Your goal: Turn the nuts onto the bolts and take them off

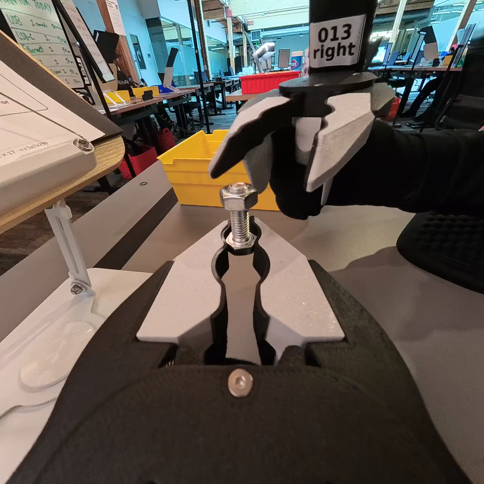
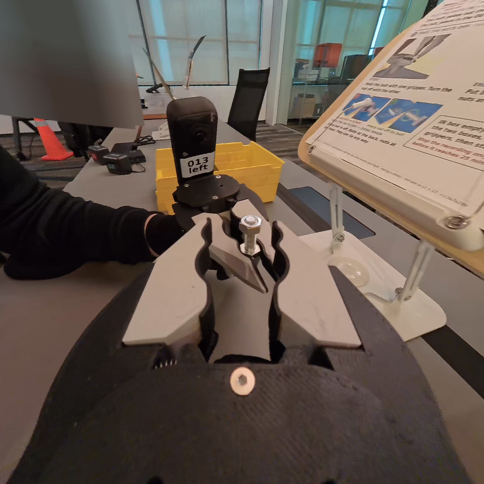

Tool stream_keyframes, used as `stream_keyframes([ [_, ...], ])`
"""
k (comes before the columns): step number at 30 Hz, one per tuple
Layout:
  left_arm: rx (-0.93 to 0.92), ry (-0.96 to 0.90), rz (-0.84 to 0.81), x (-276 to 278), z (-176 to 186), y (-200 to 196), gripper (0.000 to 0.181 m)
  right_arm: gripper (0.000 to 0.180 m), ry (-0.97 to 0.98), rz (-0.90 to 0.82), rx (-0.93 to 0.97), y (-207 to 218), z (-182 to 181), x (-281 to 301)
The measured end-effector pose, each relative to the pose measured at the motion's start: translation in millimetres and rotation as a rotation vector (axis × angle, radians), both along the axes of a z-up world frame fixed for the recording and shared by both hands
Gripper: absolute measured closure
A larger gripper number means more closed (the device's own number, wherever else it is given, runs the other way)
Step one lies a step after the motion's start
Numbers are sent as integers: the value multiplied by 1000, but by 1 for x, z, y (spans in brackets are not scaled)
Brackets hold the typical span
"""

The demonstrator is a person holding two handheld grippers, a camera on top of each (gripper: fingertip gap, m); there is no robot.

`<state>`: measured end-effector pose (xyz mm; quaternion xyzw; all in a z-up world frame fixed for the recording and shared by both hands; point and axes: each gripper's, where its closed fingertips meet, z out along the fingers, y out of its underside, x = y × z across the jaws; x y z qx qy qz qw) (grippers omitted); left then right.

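Observation:
A silver bolt (image 1: 239,225) stands upright, its hex head clamped between the tips of my left gripper (image 1: 241,235), which is shut on it. A silver hex nut (image 1: 238,197) sits at the top of the thread. My right gripper (image 1: 262,180) hovers just above and behind the nut with its jaws spread wide, touching nothing. In the right wrist view the nut (image 2: 250,224) and bolt (image 2: 248,239) show between my right gripper's (image 2: 242,225) open fingertips, with gaps on both sides. The left gripper (image 2: 252,262) holds the bolt from the far side.
A yellow bin (image 1: 199,167) stands behind the bolt on the grey table (image 1: 366,301); it also shows in the right wrist view (image 2: 262,162). An instruction board (image 2: 406,117) on a white stand (image 2: 392,314) is beside it. A black padded rest (image 1: 445,248) lies at the right. Black chargers (image 2: 117,159) sit farther back. Some 6 cm of space lies between my two pairs of fingers.

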<state>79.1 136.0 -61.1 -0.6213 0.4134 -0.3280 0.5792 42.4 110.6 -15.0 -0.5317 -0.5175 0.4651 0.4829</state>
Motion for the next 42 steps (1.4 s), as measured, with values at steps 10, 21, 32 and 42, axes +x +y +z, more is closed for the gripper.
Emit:
stream_keyframes([
  [10, -2, 1, 1, 0, -1, 0, 170, 146, 9, 35, -1, -6, 4, 3],
  [21, -2, -1, 1, -1, 0, 1, 170, 151, -16, 34, -3, -7, -3, 2],
  [32, -2, 0, -14, 2, 0, -2, 170, 165, -37, -14, -21, 2, -14, -10],
  [42, -7, -77, -5, 4, 14, -2, 139, 170, 37, -46, 23, 1, 9, 0],
])
